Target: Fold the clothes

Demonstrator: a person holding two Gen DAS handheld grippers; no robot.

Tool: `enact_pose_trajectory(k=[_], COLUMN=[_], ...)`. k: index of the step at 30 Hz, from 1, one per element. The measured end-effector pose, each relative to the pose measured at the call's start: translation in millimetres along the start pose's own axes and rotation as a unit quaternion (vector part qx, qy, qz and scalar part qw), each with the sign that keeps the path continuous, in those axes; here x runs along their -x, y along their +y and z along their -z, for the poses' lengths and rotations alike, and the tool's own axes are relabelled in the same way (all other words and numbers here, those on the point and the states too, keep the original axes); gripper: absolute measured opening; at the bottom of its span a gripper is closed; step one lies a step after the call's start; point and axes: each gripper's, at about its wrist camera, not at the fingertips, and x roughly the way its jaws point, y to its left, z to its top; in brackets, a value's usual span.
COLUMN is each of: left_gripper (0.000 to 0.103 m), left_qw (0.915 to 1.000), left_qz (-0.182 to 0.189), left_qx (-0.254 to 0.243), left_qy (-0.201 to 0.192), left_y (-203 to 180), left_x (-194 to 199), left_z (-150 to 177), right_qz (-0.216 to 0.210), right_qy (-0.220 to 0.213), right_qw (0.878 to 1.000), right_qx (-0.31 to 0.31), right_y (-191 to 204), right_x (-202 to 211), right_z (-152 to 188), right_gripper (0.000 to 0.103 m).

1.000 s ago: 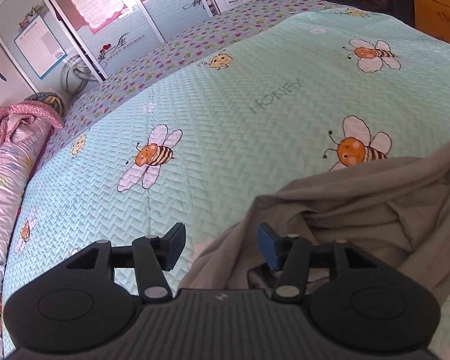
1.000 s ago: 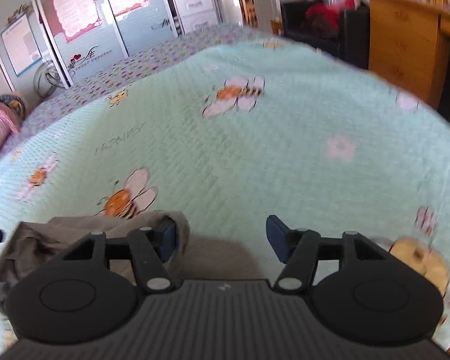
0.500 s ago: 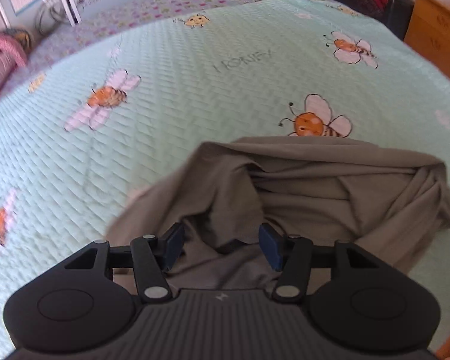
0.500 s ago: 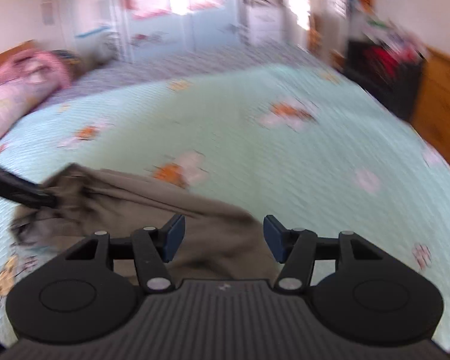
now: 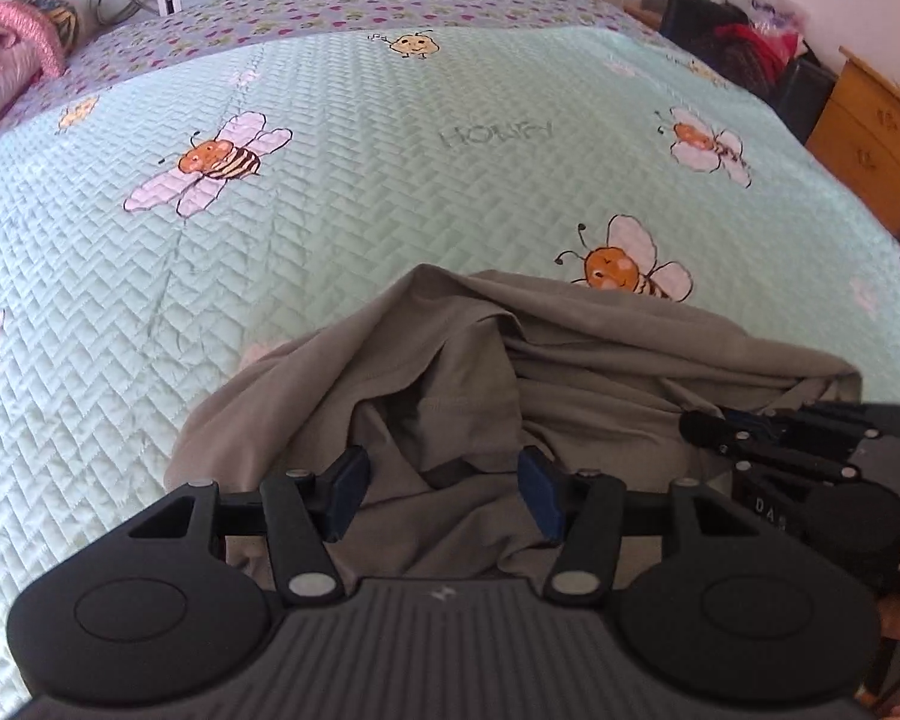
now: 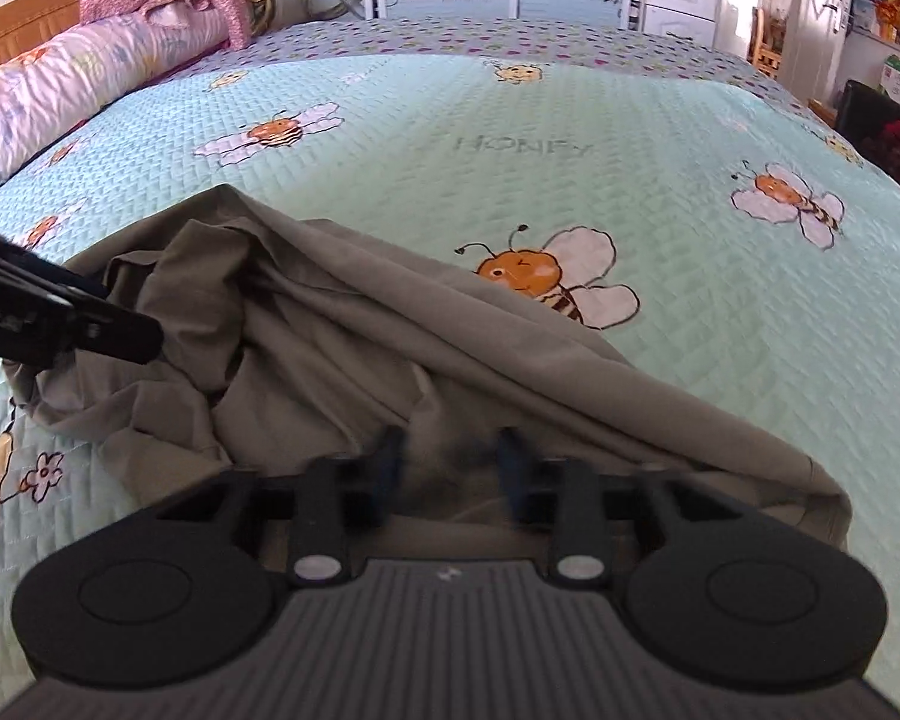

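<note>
A crumpled grey garment lies on the mint quilt of the bed, its far edge covering the lower part of 1 printed bee that sits below the stitched word HONEY. Its long axis runs across the bed, from the left gripper's side toward the right gripper's side, with loose folds bunched in the middle. The left gripper stands over the near edge of the garment with its 2 blue-padded fingers wide apart, cloth between them but not pinched. The right gripper is at the garment's other end, its fingers blurred, narrower, a gap showing; whether it holds cloth I cannot tell.
</note>
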Motion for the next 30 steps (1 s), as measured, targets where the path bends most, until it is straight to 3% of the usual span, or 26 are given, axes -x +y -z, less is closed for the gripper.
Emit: enact_pose_trajectory(k=[4,7,15,16,17,18,23,30], left_gripper=[0.058,0.058,0.055,0.045,0.025,0.017,0.006,0.005], left_qw=[0.9992,0.9988,1.0,0.9999,0.9998,0.9996,0.9974,0.9927], left_qz=[0.038,0.048,-0.001,-0.008,-0.015,-0.021,-0.06,-0.107], left_qx=[0.002,0.0,0.0,-0.003,-0.006,-0.008,-0.04,-0.042], left_qy=[0.007,0.005,0.006,0.009,0.012,0.015,-0.003,-0.036], left_y=[-3,-8,-9,-9,-9,-9,-16,-10], left_x=[2,0,-35,-41,-46,-52,-44,-8], left_z=[8,8,-3,-4,-5,-5,-1,4], right_qz=[-0.042,-0.053,-0.062,-0.062,-0.06,-0.058,-0.033,-0.018], right_qy=[-0.022,-0.045,-0.075,-0.074,-0.075,-0.074,-0.064,-0.071], right_qw=[0.994,0.989,0.981,0.981,0.981,0.981,0.985,0.988], right_qx=[-0.095,-0.129,-0.167,-0.169,-0.169,-0.168,-0.159,-0.134], right_y=[-27,-34,-43,-42,-41,-41,-37,-24], right_x=[22,46,73,73,74,74,71,79], right_z=[8,13,21,22,24,26,33,33], right_gripper=[0.005,0.004,0.004,0.004,0.004,0.004,0.004,0.004])
